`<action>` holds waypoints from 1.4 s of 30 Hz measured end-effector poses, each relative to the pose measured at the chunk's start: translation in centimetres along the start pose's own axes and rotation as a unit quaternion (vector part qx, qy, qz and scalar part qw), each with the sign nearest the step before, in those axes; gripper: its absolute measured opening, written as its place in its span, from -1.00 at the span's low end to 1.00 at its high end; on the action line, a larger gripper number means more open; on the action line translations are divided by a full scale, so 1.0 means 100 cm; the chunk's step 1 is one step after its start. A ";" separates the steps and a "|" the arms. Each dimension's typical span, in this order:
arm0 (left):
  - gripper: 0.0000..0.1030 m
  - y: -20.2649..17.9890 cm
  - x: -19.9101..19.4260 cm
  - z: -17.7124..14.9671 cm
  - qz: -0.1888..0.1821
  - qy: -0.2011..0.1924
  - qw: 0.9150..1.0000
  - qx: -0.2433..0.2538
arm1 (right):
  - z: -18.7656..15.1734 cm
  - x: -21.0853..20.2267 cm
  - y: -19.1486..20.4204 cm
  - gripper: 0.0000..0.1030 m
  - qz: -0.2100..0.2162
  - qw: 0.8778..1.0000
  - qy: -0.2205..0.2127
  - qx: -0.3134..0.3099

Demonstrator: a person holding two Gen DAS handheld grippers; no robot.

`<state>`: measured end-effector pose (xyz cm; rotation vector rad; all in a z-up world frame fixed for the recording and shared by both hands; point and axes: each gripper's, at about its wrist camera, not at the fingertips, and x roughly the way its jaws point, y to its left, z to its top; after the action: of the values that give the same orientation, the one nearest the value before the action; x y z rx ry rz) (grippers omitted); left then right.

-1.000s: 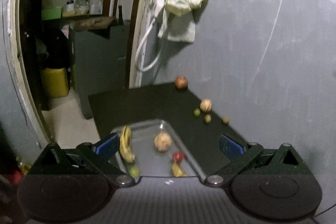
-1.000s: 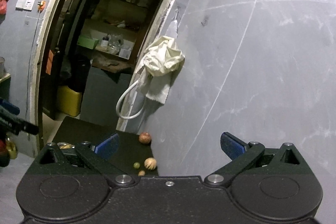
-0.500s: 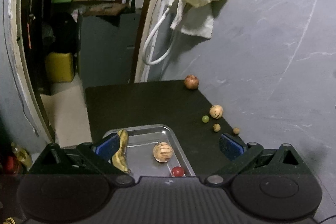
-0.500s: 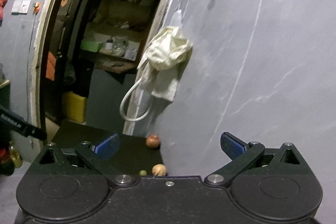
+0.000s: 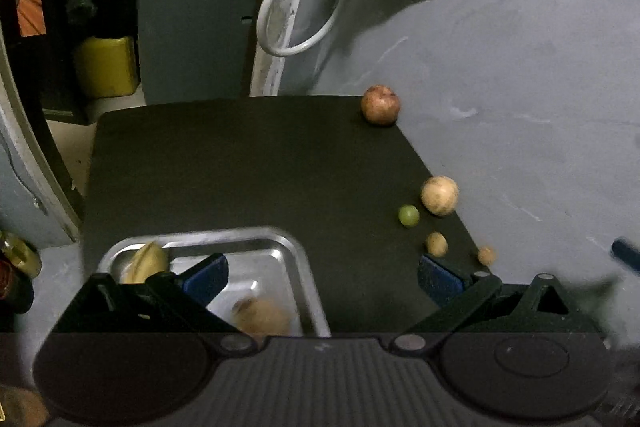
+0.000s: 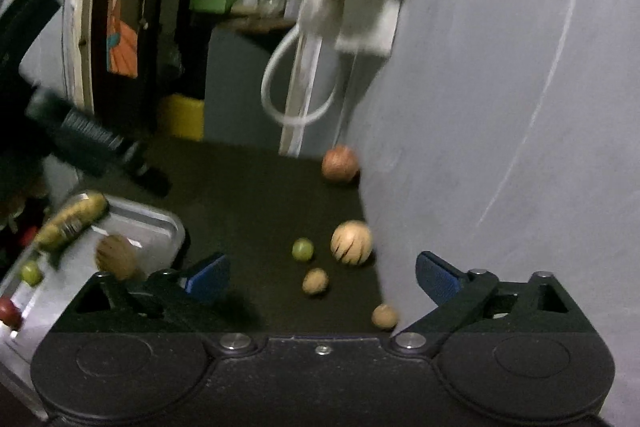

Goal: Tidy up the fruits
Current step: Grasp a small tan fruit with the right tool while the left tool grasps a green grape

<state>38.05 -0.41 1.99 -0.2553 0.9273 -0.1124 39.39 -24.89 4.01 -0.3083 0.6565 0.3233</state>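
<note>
A metal tray [image 5: 280, 247] on a black table holds a banana [image 5: 146, 261] and a round striped fruit [image 5: 262, 315]; in the right wrist view [image 6: 160, 223] it also holds a small green fruit [image 6: 31, 273] and a red one [image 6: 9, 311]. Loose along the wall lie a reddish apple [image 5: 380, 105], a striped tan fruit [image 5: 439, 195], a green fruit [image 5: 408, 215] and two small brown fruits [image 5: 436, 243]. My left gripper [image 5: 322, 273] is open and empty above the tray's right edge. My right gripper [image 6: 322, 273] is open and empty above the loose fruits [image 6: 351, 242].
A grey wall [image 5: 520, 107] borders the table's right side. A cloth and a white hose [image 5: 296, 11] hang by a doorway. A yellow canister [image 5: 106, 67] and a grey cabinet [image 5: 192, 35] stand beyond the table's far edge [image 5: 224, 103].
Both grippers have tilted down and moved forward over the table. The right view now shows the tray and the loose fruits close below. Both grippers stay open.
</note>
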 end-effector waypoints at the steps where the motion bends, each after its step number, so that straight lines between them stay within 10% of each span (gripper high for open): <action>1: 0.99 -0.004 0.012 0.003 -0.003 0.000 1.000 0.000 | -0.005 0.012 -0.002 0.81 0.004 1.000 0.008 0.005; 16: 0.85 -0.068 0.150 0.032 -0.027 0.030 0.995 0.088 | -0.037 0.127 -0.006 0.13 0.028 0.996 0.067 0.044; 42: -0.23 -0.079 0.194 0.029 -0.099 0.071 0.988 0.092 | -0.041 0.144 -0.005 -0.43 0.040 0.995 0.075 0.057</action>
<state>52.06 -11.46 -9.25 -0.1682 1.0255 -0.4018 48.14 -24.07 -8.15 -0.1991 0.8338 0.3406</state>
